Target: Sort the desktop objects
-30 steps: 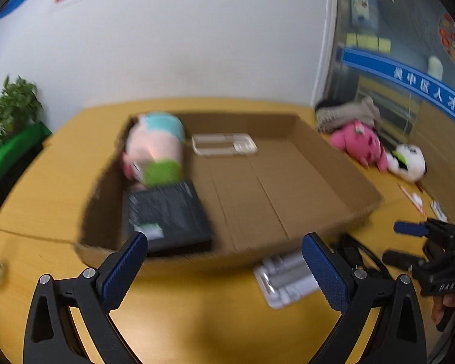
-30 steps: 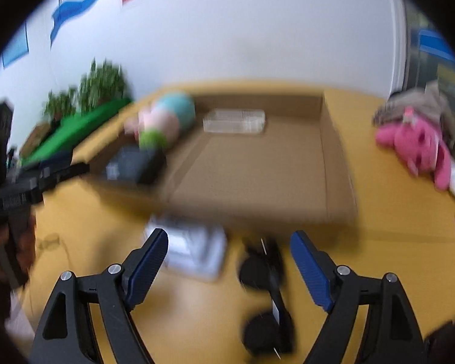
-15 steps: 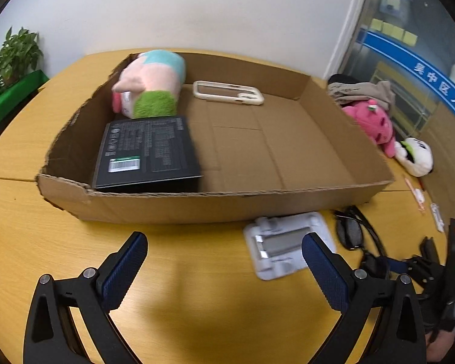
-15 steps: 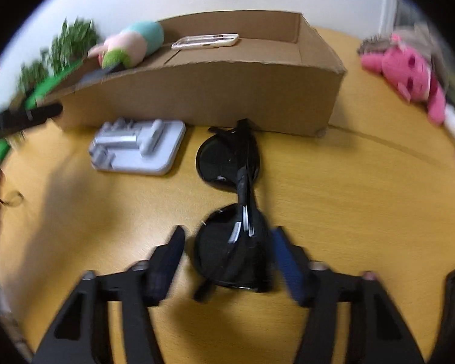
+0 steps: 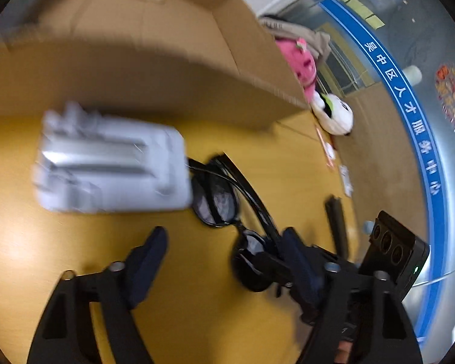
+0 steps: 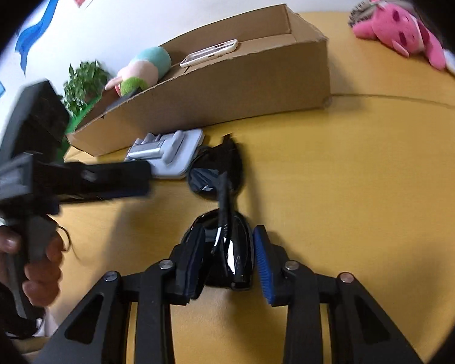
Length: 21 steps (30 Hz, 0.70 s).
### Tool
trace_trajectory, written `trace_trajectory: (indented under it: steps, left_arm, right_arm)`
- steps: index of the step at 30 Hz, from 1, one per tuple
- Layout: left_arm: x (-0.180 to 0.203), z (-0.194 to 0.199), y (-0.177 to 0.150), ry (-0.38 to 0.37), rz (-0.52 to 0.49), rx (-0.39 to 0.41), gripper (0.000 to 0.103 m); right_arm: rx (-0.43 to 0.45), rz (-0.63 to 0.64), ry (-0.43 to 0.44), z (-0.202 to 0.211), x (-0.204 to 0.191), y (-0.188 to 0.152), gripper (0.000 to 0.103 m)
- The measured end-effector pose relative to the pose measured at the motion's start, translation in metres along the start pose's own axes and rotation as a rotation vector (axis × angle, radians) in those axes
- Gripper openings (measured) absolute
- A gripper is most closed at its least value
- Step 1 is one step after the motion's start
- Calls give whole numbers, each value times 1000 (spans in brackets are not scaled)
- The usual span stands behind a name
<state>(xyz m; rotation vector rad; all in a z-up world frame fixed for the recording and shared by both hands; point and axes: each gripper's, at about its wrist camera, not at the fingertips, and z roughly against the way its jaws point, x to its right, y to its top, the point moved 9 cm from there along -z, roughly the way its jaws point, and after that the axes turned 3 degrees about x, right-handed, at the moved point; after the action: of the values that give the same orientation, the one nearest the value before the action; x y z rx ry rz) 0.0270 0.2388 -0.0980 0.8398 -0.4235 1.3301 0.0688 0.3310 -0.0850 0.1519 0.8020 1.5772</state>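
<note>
- Black sunglasses (image 6: 224,239) lie on the yellow table (image 6: 364,182), just in front of the cardboard box (image 6: 227,91); the right gripper (image 6: 227,261) has its near lens between its blue pads and its jaws are closing, narrow now; the left pad looks to be against the lens rim, the right pad just beside it, though contact cannot be told for sure.
- Left gripper (image 5: 224,248) hovers over bare table with its jaws about halfway apart and closing; nothing lies between them. Its right finger overlaps the sunglasses (image 5: 227,203) in the left wrist view.
- Grey plastic tray (image 5: 112,166) sits left of the sunglasses, just beside the far lens, near the box's front wall.
- Inside the box: a pastel plush toy (image 6: 142,68) at the far left and a white phone case (image 6: 210,52) along the back wall.
- Pink plush (image 6: 400,35) lies on the table to the right of the box, well apart from it; a white plush (image 5: 336,115) lies next to it.
- A hand (image 6: 21,261) holds the left gripper's handle at the left edge of the right wrist view.
- Left wrist view is blurred; the tray's detail is hard to make out.
</note>
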Motion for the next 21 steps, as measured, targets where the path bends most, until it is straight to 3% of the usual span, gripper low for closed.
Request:
trace_trajectory:
  steps: [4, 5, 6, 8, 14, 21]
  left_arm:
    - [5, -7, -4, -27, 25, -9, 55]
    - [5, -8, -5, -23, 30, -11, 47]
    - [3, -10, -6, -19, 37, -16, 33]
    - [-1, -15, -10, -33, 71, -39, 19]
    - [5, -12, -7, -100, 92, -15, 16]
    - [37, 17, 12, -155, 33, 45, 14]
  right_arm:
    - [-6, 13, 1, 4, -4, -6, 31]
    - [-6, 20, -5, 5, -5, -8, 30]
    - [-4, 19, -8, 7, -6, -8, 29]
    - [7, 10, 0, 7, -7, -9, 27]
    - [29, 4, 20, 14, -5, -8, 26]
    - [117, 0, 56, 40, -11, 15, 26]
